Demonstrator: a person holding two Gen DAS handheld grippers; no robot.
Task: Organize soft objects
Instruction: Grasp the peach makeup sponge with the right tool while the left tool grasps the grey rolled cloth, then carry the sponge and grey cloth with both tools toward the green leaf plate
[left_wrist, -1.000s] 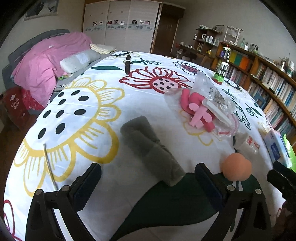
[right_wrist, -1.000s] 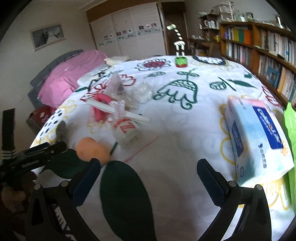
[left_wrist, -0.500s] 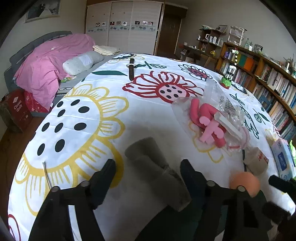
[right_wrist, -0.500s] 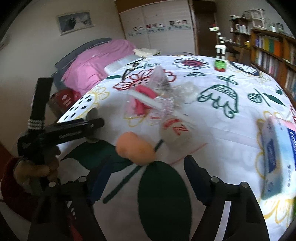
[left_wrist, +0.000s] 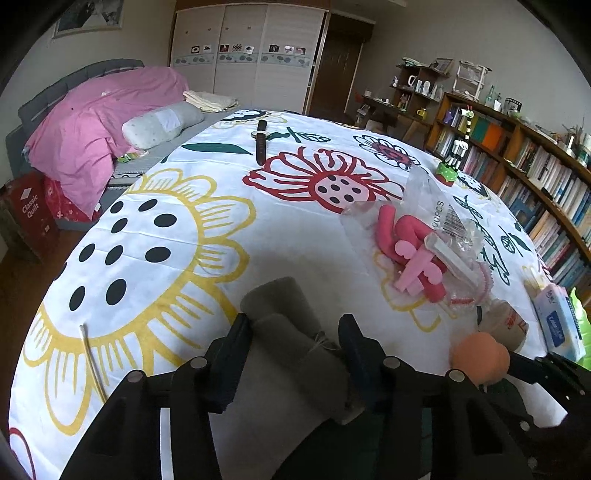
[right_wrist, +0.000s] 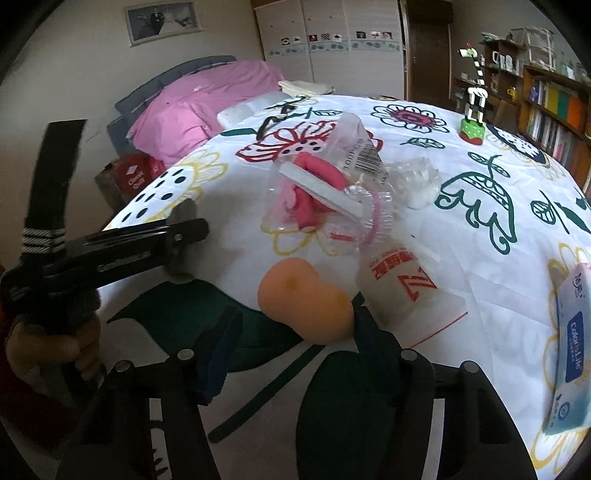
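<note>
Jaws of the left gripper (left_wrist: 295, 350) are closing on the grey rolled cloth (left_wrist: 291, 332); the right gripper (right_wrist: 295, 343) closes around the orange sponge (right_wrist: 306, 299) near the table's (left_wrist: 295, 236) edge, not yet squeezing it.

Dim, soft daylight, faint shadow on the cloth (left_wrist: 295, 229) beyond the grey roll (left_wrist: 291, 332), strong fisheye bending and black corners, slight blur at edges.
</note>
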